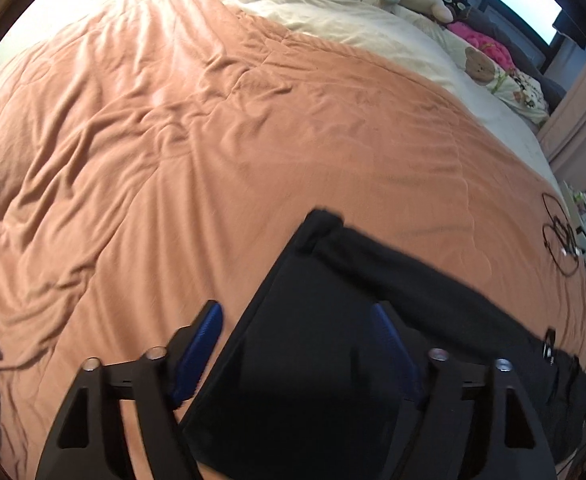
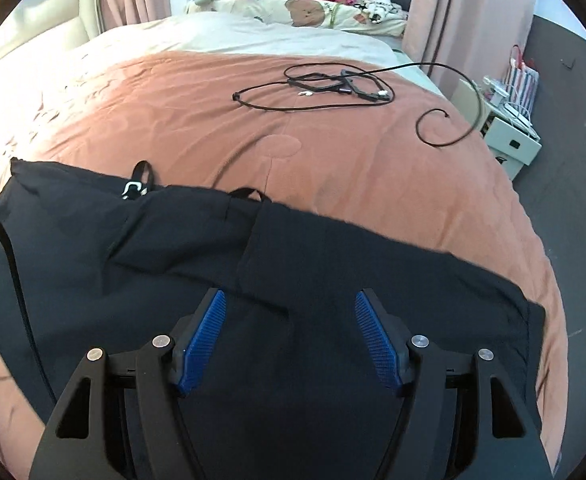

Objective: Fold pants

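Hovering over the near end of the black pants (image 1: 333,320) on the orange blanket (image 1: 173,160), the left gripper (image 1: 297,316) stands wide open, holding nothing. Seen from the right wrist, the right gripper (image 2: 291,300) gapes likewise, empty above the pants (image 2: 333,248); cables (image 2: 313,88) lie farther off.
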Available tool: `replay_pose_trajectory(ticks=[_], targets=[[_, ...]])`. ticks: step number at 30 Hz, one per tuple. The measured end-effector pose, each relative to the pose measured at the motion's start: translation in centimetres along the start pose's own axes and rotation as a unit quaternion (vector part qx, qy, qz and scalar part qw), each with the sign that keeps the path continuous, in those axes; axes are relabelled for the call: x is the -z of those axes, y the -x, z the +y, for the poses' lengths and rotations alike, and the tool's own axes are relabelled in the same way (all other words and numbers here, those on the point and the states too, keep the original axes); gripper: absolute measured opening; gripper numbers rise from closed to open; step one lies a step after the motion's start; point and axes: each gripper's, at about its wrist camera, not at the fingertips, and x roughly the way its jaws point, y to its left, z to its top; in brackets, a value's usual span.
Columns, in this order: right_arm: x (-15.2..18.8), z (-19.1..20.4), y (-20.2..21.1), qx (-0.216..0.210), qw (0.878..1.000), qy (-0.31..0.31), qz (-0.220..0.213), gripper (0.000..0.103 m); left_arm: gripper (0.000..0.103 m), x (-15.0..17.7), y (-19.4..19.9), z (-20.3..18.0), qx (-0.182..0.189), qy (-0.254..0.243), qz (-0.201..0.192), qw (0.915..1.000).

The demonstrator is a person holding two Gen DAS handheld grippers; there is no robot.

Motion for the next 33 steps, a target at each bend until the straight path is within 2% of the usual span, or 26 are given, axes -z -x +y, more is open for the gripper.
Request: replay_pose_trajectory(ticks=[1, 3, 6, 11, 14, 17, 20, 27, 33], targets=[[0.7, 0.2, 0.4, 0.004, 1.0, 0.003, -0.002, 0.066, 0.07, 0.5, 0.3, 0.2, 0.0, 0.0, 0.001, 1.0], [1.0, -0.4, 1.3, 0.001, 1.0, 0.003, 0.0, 0.066, 0.059, 1.9, 1.2, 1.0, 0.005, 0.006, 0.006, 1.0], [1.9, -0.8, 2.4, -0.008, 1.0, -0.013, 0.003, 0.066, 0.053, 3.6, 2.3, 1.6, 0.006, 0.007, 0.009, 0.9999], [4.0, -2.1, 6.9, -0.012, 0.999, -0.041, 0.001, 0.066, 0.053, 6.5, 3.6, 3.1, 0.027, 0.029, 0.015, 0.9991], [5.3, -2.5, 8.9, -0.02, 0.998, -0.052, -0.001, 0.066, 0.053, 8.2, 3.4, 4.0, 0.051, 0.05, 0.03, 0.997], [6.9, -2.7, 10.1, -0.029, 0.998, -0.061, 0.0, 0.066, 0.053, 10.1, 2.8, 4.6, 0.089, 0.079, 0.047, 0.9918], [8.0, -3.0, 10.7, -0.04, 0.996, -0.076, 0.002, 0.066, 0.053, 11.6, 2.4, 4.4, 0.093, 0.076, 0.052, 0.9914], [10.6, -3.9, 11.1, -0.064, 0.991, -0.115, 0.008, 0.066, 0.053, 13.6, -0.1, 6.4, 0.107, 0.115, 0.074, 0.9847], [12.4, -4.9, 10.1, -0.077, 0.986, -0.148, 0.012, 0.066, 0.053, 12.9, -0.7, 7.6, 0.103, 0.125, 0.046, 0.9858]])
